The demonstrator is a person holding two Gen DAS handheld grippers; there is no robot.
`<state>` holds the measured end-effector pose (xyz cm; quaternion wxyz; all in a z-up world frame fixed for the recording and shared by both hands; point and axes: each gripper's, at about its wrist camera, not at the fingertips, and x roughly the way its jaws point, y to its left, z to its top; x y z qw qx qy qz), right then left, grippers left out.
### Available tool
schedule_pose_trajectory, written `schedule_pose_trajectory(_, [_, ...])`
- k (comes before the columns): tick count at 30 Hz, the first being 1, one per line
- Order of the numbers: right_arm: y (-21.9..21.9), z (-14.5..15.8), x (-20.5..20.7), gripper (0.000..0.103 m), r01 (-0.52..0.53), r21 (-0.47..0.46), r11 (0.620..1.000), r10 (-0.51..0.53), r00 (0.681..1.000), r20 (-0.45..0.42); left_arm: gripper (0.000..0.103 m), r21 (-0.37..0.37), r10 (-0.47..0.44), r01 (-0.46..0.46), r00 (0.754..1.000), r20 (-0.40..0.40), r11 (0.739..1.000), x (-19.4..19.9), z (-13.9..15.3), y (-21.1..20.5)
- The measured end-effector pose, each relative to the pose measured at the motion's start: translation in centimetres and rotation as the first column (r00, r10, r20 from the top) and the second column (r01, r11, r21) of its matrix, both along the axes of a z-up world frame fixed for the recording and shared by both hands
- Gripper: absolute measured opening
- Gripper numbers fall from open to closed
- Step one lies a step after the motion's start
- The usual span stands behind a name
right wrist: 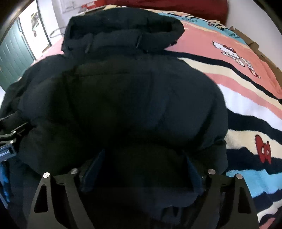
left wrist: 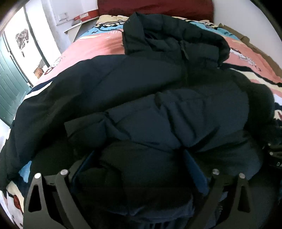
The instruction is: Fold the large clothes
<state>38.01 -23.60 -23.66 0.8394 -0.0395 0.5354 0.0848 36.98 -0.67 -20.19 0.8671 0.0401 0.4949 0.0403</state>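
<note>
A dark navy padded jacket [left wrist: 141, 88] lies bunched on the bed, with its hood [left wrist: 167, 35] at the far end. In the left wrist view my left gripper [left wrist: 137, 155] stands wide apart over the near hem, and a puffy fold fills the space between its blue pads [left wrist: 192, 163]. The right wrist view shows the same jacket [right wrist: 123, 88] and hood [right wrist: 123, 26]. My right gripper [right wrist: 144, 155] is also spread wide, with jacket bulk between its fingers [right wrist: 96, 163]. Neither pair of pads visibly pinches the fabric. Each gripper's body shows at the other view's edge.
The bed is covered by a pink, cream and blue striped cartoon blanket [right wrist: 238, 79], bare to the right of the jacket. A dark red headboard [left wrist: 149, 7] stands behind. A green door [left wrist: 8, 84] is at the far left, and brown cardboard [right wrist: 253, 45] lines the bed's right edge.
</note>
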Motion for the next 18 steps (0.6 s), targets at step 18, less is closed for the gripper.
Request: schedule_pose_trajectory(18, [-0.6, 12.6, -10.3, 0.087, 0.060, 0.016, 0.998, -0.062, 0.992, 0.108, 0.099, -0.119, 0.114, -0.095, 0.980, 0.166, 0.988, -11.4, 13.1, 7.3])
